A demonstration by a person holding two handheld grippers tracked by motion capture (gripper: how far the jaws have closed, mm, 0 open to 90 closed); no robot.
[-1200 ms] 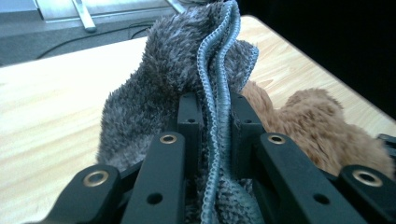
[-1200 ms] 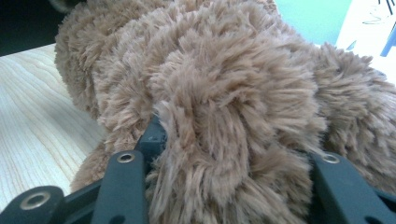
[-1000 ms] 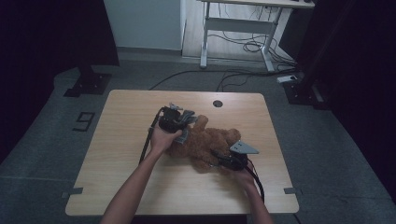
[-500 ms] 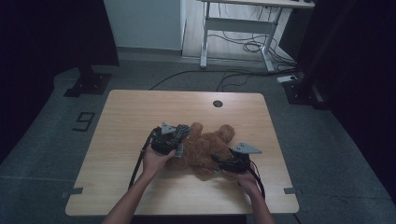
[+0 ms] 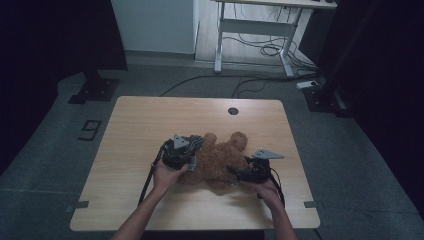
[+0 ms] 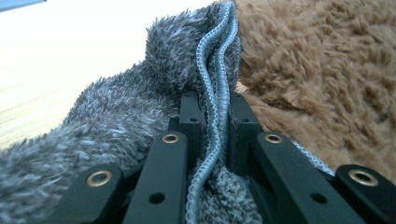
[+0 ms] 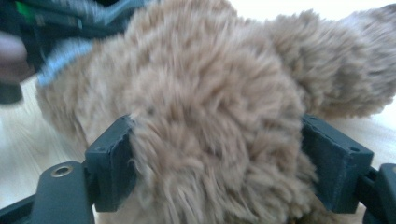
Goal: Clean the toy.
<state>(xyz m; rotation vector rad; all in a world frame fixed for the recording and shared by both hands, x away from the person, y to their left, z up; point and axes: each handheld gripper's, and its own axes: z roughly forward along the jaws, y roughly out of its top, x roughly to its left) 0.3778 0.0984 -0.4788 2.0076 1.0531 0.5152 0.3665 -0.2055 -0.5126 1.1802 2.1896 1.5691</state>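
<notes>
A brown plush teddy bear (image 5: 220, 160) lies on its side near the front middle of the light wooden tabletop (image 5: 150, 120), with one gripper at each end of it.

The left gripper (image 5: 196, 145) rests at the bear's left end. Its jaws are clamped on the doubled, blue-stitched edge of a grey fleece cloth (image 6: 140, 112). In the left gripper view the cloth bunches up on the left of the jaws, and the bear's fur lies just beside it on the right, touching the cloth.

The right gripper (image 7: 217, 158) sits at the bear's right end. Its jaws have just been opening and stand wide, with a rounded plush part of the bear between them. The fur bulges against both jaw pads; whether the pads press on it cannot be told.

A round cable hole (image 5: 233, 111) sits near the far edge of the tabletop, well apart from the bear. Beyond the tabletop stand a white desk frame (image 5: 250, 30) and loose floor cables (image 5: 260, 50). A black stand base (image 5: 95, 90) sits on the floor at far left.
</notes>
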